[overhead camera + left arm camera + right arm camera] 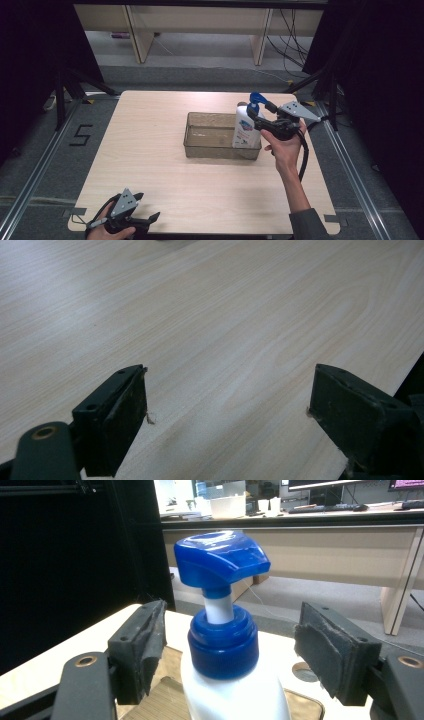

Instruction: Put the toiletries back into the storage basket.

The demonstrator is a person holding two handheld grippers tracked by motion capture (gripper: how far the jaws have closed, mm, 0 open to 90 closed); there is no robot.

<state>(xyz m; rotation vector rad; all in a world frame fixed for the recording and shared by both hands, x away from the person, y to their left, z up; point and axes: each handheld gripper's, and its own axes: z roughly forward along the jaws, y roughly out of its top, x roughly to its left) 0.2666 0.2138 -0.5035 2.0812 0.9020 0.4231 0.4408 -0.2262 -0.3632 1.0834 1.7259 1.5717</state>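
Pale wooden table point(150, 165) carried a clear plastic tub point(207, 136), and I saw the white pump bottle with a blue head point(246, 127) standing upright at its right end. My right gripper point(261, 117) sat beside it.

My left gripper point(227, 400) gaped over bare wood.

My right gripper's jaws flanked the bottle's collar, apart from it.
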